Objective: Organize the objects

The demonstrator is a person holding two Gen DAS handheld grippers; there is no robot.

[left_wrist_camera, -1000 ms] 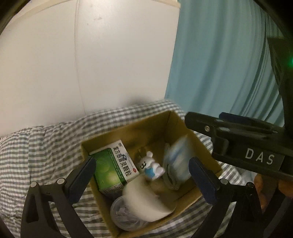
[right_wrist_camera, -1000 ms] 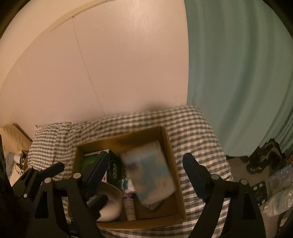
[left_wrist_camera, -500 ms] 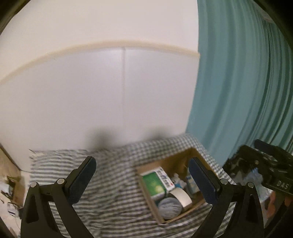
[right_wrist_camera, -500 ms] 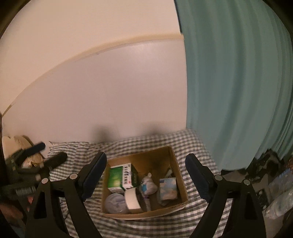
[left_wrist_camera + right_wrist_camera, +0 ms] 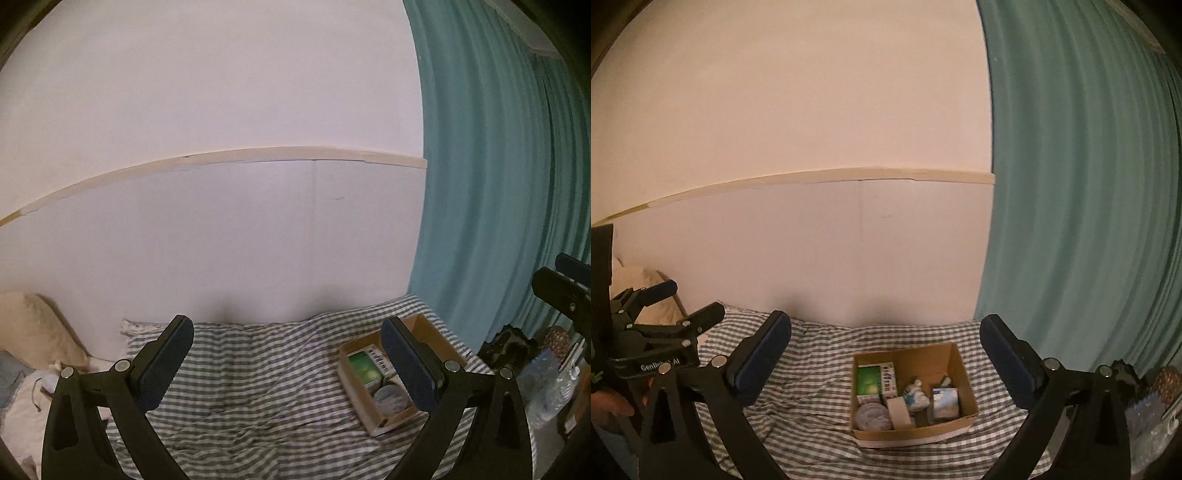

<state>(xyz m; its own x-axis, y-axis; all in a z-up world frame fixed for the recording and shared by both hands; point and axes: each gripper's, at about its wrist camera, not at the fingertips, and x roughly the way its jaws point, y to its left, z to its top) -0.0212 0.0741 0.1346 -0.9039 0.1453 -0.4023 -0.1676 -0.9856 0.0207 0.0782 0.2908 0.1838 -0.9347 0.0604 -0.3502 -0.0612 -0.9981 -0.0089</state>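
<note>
Both grippers up over the bed, well apart from the work. Left gripper (image 5: 288, 363) jaws spread wide, nothing btwn; right gripper (image 5: 886, 360) same. Cardboard box (image 5: 955, 356) sits on checked sheet (image 5: 812, 384) near curtain (image 5: 1071, 221), w/ green carton (image 5: 870, 380), tape roll (image 5: 899, 411), figurine (image 5: 916, 397) inside.

Ahead of me, a white wall (image 5: 798, 110) carries a pale trim strip (image 5: 827, 176) running across at mid-height. A teal curtain (image 5: 1082, 184) hangs at the right, reaching down beside the bed (image 5: 812, 373). The bed wears a grey-and-white checked sheet (image 5: 258, 369), creased in places. A beige pillow (image 5: 33, 332) lies at the bed's left end, against the wall. On the floor at the right, below the curtain, stands a clear plastic bottle (image 5: 546, 384) among dark clutter I cannot identify.
</note>
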